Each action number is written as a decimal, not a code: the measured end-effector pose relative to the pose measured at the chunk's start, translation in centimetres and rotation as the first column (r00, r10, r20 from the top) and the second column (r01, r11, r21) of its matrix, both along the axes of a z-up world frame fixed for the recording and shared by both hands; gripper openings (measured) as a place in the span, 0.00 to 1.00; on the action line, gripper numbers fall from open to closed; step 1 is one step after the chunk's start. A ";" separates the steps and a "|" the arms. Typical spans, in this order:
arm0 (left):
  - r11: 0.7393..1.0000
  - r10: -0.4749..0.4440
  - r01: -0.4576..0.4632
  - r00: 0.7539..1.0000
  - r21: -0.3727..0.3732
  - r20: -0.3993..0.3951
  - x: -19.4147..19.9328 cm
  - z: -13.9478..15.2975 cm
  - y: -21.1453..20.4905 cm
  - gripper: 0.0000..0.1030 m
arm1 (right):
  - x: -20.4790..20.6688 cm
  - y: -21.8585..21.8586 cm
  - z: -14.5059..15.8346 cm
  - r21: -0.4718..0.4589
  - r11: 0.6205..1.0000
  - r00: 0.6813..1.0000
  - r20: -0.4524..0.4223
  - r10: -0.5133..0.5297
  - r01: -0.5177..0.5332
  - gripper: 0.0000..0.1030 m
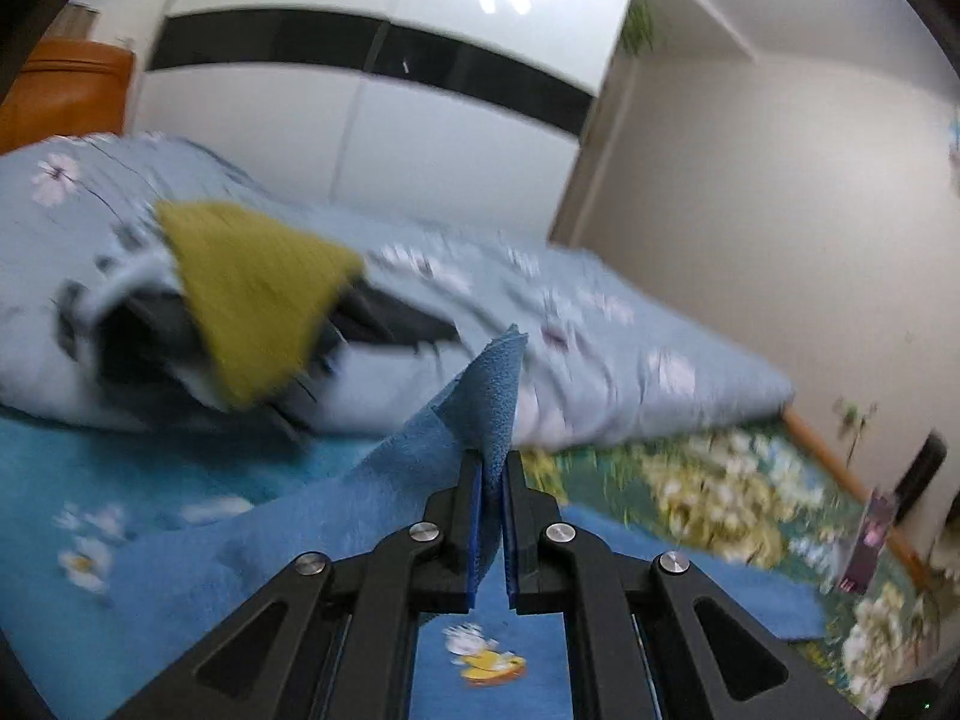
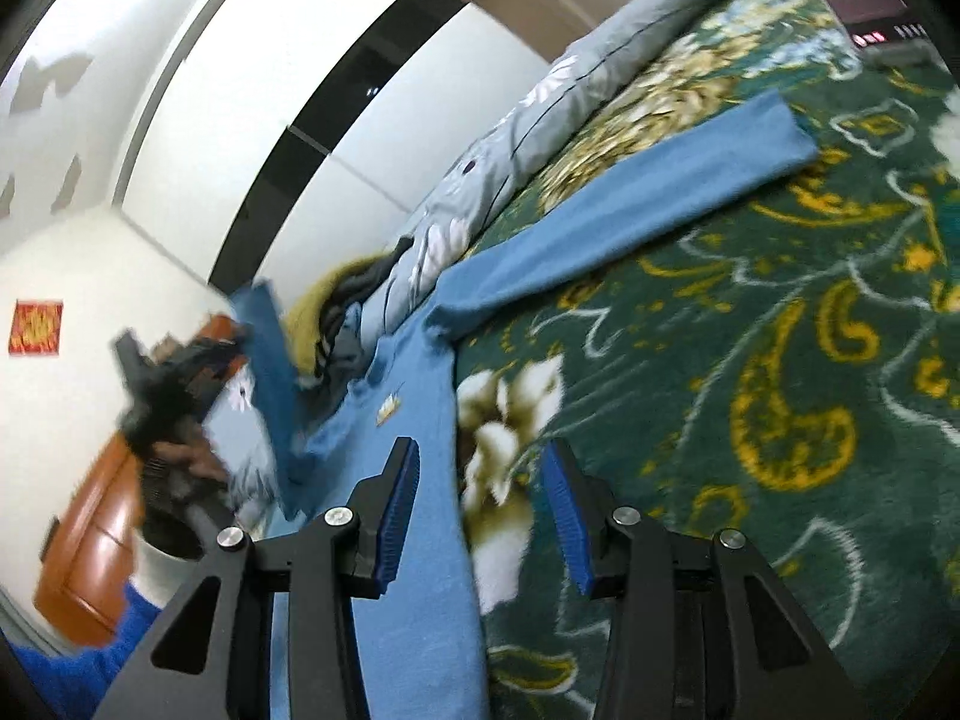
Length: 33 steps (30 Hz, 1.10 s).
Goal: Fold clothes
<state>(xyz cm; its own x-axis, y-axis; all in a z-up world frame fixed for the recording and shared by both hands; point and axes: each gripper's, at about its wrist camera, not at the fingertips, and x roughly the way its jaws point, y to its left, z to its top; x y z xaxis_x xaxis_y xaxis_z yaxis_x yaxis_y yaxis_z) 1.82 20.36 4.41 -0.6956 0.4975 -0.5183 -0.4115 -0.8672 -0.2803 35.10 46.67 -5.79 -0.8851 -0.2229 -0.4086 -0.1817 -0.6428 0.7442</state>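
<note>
Lifting one sleeve, left gripper jaws clamp blue sweater; right gripper jaws apart straddle its side edge.

Two wrist fisheyes, both low over the bed and looking along your tongs.

Your left view rides close above the blue top, level, facing across the bed toward the rolled quilt and the wardrobe behind it. Your right view is tilted hard, so the wardrobe leans across its upper left, and it looks down along the top and the green blanket. Both views share the top, the quilt, the wardrobe and the yellow cloth; your right view also catches the left tongs from outside, blurred.
</note>
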 end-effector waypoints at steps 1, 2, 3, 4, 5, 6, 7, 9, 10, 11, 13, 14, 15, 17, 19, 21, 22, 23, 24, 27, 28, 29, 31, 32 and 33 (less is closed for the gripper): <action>1.000 -0.007 0.007 1.000 -0.022 0.024 0.1 -1.1 1.2 0.06 | 0.0 0.0 0.0 -0.003 1.000 1.000 -0.004 0.000 0.000 0.43; 0.999 -0.016 0.018 0.999 -0.041 0.049 0.0 -2.2 2.3 0.06 | -0.1 0.0 0.1 -0.001 1.000 1.000 -0.005 0.001 -0.001 0.43; 0.998 -0.026 0.030 0.997 -0.057 0.071 0.2 -3.3 3.1 0.06 | -0.2 -0.1 0.1 0.005 1.000 1.000 -0.002 0.004 -0.004 0.43; 0.996 -0.035 0.042 0.995 -0.073 0.094 0.3 -4.3 3.9 0.06 | -0.2 -0.2 0.2 0.012 1.000 1.000 0.001 0.008 -0.008 0.43; 0.995 -0.044 0.055 0.992 -0.088 0.116 0.5 -5.4 4.7 0.06 | -0.3 -0.3 0.2 0.015 1.000 1.000 0.004 0.010 -0.010 0.43; 0.992 -0.054 0.067 0.990 -0.103 0.126 0.9 -6.1 5.2 0.06 | -0.3 -0.2 0.1 0.015 1.000 1.000 0.006 0.010 -0.010 0.43; 0.990 -0.067 0.082 0.989 -0.117 0.129 1.3 -6.5 5.7 0.06 | -0.2 -0.2 0.1 0.013 1.000 1.000 0.004 0.011 -0.011 0.43; 0.983 -0.095 0.116 0.985 -0.144 0.141 2.0 -7.3 6.6 0.06 | -0.3 -0.1 0.0 0.007 1.000 1.000 0.005 0.011 -0.011 0.43; 0.980 -0.108 0.131 0.983 -0.149 0.151 2.1 -7.6 6.9 0.07 | -0.3 -0.1 -0.1 0.010 1.000 1.000 0.008 0.011 -0.011 0.43; 0.978 -0.121 0.146 0.979 -0.150 0.161 2.1 -8.0 7.2 0.09 | -0.3 -0.2 -0.1 0.012 1.000 1.000 0.010 0.011 -0.011 0.43; 0.971 -0.155 0.185 0.968 -0.149 0.195 2.2 -8.5 7.7 0.21 | -0.3 -0.2 -0.1 0.018 1.000 1.000 0.015 0.012 -0.013 0.43; 0.969 -0.172 0.203 0.963 -0.138 0.209 2.3 -8.6 7.7 0.36 | -0.3 -0.3 -0.1 0.022 1.000 1.000 0.016 0.014 -0.014 0.43; 0.969 -0.188 0.217 0.958 -0.120 0.217 2.5 -8.5 7.5 0.46 | -0.3 -0.3 -0.1 0.025 1.000 1.000 0.018 0.015 -0.015 0.43; 0.971 -0.198 0.222 0.955 -0.087 0.218 3.1 -7.9 6.4 0.49 | -0.3 -0.3 -0.1 0.025 1.000 1.000 0.018 0.016 -0.016 0.43; 0.976 -0.197 0.211 0.958 -0.050 0.211 3.7 -7.0 4.6 0.49 | -0.2 -0.3 -0.2 0.022 1.000 1.000 0.017 0.017 -0.018 0.43; 0.984 -0.174 0.178 0.966 -0.005 0.190 4.2 -5.7 1.4 0.52 | -0.2 -0.3 -0.2 0.022 1.000 1.000 0.018 0.018 -0.018 0.43; 0.989 -0.146 0.147 0.974 0.005 0.171 4.2 -5.1 -0.3 0.56 | -0.2 -0.3 -0.2 0.022 1.000 1.000 0.019 0.019 -0.019 0.43; 0.996 -0.088 0.088 0.985 0.006 0.150 4.0 -4.5 -2.5 0.59 | -0.3 -0.3 -0.3 0.023 1.000 1.000 0.021 0.020 -0.020 0.43; 1.000 -0.011 0.011 0.991 0.003 0.131 3.6 -3.9 -5.1 0.60 | -0.3 -0.4 -0.3 0.024 0.999 1.000 0.023 0.020 -0.021 0.43; 0.980 0.195 -0.198 0.972 0.009 0.130 1.8 -2.8 -12.2 0.62 | -0.2 -0.4 -0.3 0.026 0.999 0.999 0.025 0.020 -0.021 0.43; 0.969 0.238 -0.244 0.958 0.023 0.160 0.9 -2.9 -14.2 0.62 | -0.2 -0.4 -0.3 0.028 0.999 0.999 0.025 0.020 -0.020 0.43; 0.963 0.245 -0.262 0.947 0.058 0.207 -0.1 -3.4 -15.9 0.62 | -0.2 -0.4 -0.3 0.029 0.999 0.999 0.026 0.020 -0.021 0.43; 0.951 0.210 -0.267 0.927 0.155 0.312 -2.1 -4.9 -18.6 0.62 | -0.2 -0.4 -0.3 0.033 0.999 0.999 0.029 0.021 -0.022 0.43; 0.944 0.177 -0.260 0.918 0.202 0.354 -2.8 -5.9 -19.3 0.63 | -0.2 -0.4 -0.3 0.035 0.999 0.999 0.030 0.021 -0.022 0.43; 0.938 0.146 -0.251 0.911 0.237 0.386 -3.3 -6.8 -19.6 0.62 | -0.2 -0.5 -0.3 0.036 0.999 0.999 0.031 0.022 -0.023 0.43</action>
<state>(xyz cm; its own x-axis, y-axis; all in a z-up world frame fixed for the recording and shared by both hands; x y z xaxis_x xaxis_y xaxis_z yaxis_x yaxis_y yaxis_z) -1.46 0.79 -2.37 -0.5888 0.5271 -0.6128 -0.0650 -0.7865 -0.6142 34.89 46.21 -6.11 -0.8671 -0.2267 -0.4436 -0.1895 -0.6735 0.7145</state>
